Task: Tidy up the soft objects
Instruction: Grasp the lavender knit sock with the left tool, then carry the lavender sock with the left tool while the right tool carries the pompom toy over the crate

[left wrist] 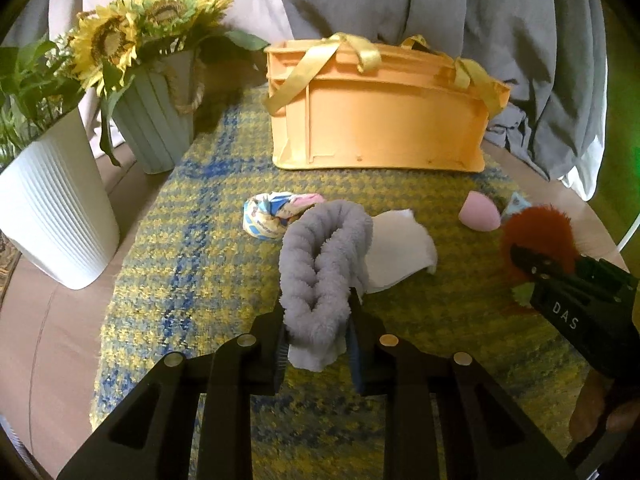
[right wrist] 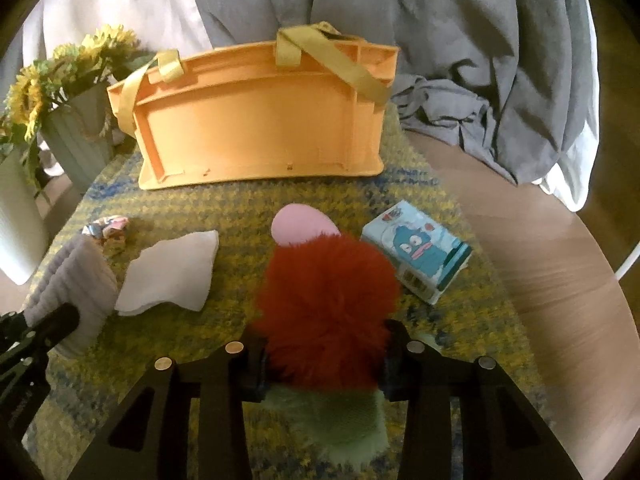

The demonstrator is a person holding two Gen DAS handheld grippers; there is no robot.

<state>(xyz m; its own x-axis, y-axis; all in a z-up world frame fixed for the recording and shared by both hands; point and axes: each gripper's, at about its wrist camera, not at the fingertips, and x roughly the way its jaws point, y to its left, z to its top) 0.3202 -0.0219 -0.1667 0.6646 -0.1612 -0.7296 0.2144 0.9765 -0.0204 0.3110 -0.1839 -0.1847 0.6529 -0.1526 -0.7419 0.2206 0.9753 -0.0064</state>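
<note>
Gripping one soft thing apiece, both tools sit in front of the orange basket (left wrist: 376, 120), which stands at the far side of the yellow-and-blue mat (left wrist: 192, 248) on the bench. The left gripper (left wrist: 318, 344) has its fingers clamped on the lower end of a grey fluffy twisted piece (left wrist: 320, 256), whose upper loop reaches toward the basket and partly overlaps a white folded cloth (left wrist: 400, 252) just beside it. The right gripper (right wrist: 322, 356) is closed around a red furry pompom (right wrist: 328, 304) with a green fuzzy part (right wrist: 340, 420) trailing beneath the fingers. Lying loose on the mat between the grippers and the basket are a pink teardrop sponge (right wrist: 298, 226), a patterned scrunchie (left wrist: 276, 212) and a small blue cartoon-printed pack (right wrist: 420, 262). All of these look light and yielding: the grey piece is likely to sag and swing from wherever it is held, so a grasp nearer its middle should carry it more steadily, while the pompom will compress a good deal and is best taken through its core, since the fur alone could slip out. The basket's yellow straps (left wrist: 304, 76) droop over its rim and could catch on a dangling end during a drop-in. Whether anything already lies inside the basket cannot be told from either view.
</note>
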